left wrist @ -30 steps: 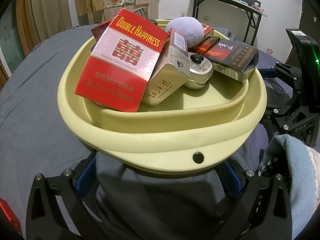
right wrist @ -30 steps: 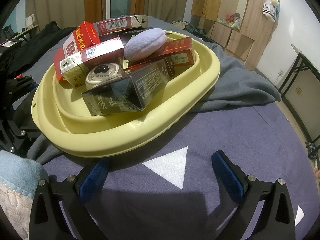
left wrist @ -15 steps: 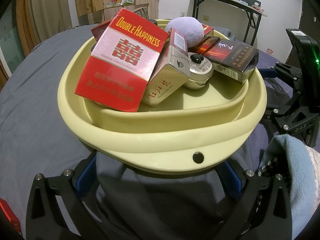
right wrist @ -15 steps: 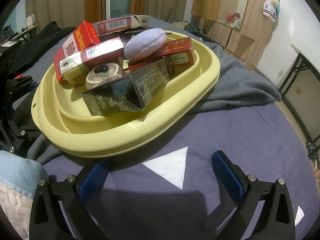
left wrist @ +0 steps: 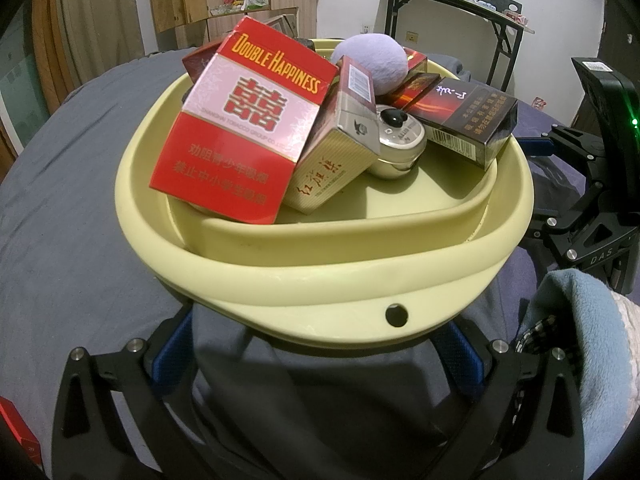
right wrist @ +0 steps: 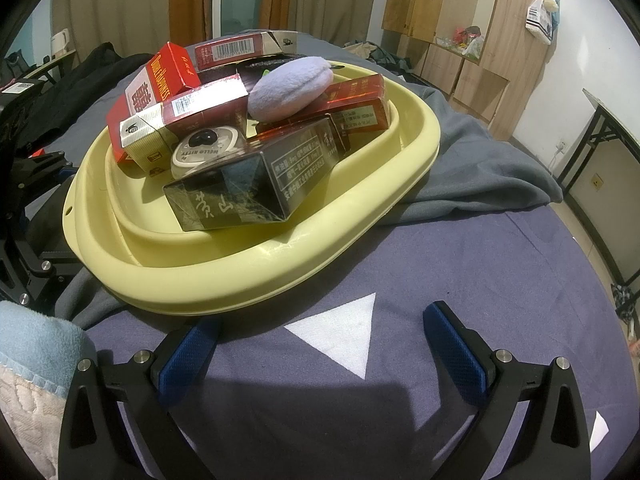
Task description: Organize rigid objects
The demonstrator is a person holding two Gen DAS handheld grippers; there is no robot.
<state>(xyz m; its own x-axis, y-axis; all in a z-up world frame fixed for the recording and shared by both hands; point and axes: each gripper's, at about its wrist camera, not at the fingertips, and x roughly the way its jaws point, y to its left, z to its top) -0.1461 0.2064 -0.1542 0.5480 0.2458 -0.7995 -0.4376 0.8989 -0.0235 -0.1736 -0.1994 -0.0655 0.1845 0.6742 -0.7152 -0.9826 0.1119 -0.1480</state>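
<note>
A pale yellow basin (left wrist: 320, 280) (right wrist: 256, 276) sits on a grey-blue bed cover. It holds a red Double Happiness box (left wrist: 244, 128) (right wrist: 160, 80), a gold box (left wrist: 332, 168), a black box (left wrist: 464, 120) (right wrist: 256, 180), a round silver tin (left wrist: 396, 144) (right wrist: 204, 148), a lilac plush puff (left wrist: 372, 62) (right wrist: 292, 88) and more red boxes (right wrist: 356, 108). My left gripper (left wrist: 316, 344) is open, its fingers under the basin's near rim. My right gripper (right wrist: 320, 340) is open and empty over the cover beside the basin.
A grey cloth (right wrist: 480, 176) lies bunched behind the basin. A white triangle patch (right wrist: 344, 332) marks the cover. A light blue sleeve (left wrist: 576, 344) is at the right. A small red box (left wrist: 16, 436) lies at the far left. Wooden cabinets (right wrist: 460, 20) and a black-legged table (left wrist: 452, 12) stand behind.
</note>
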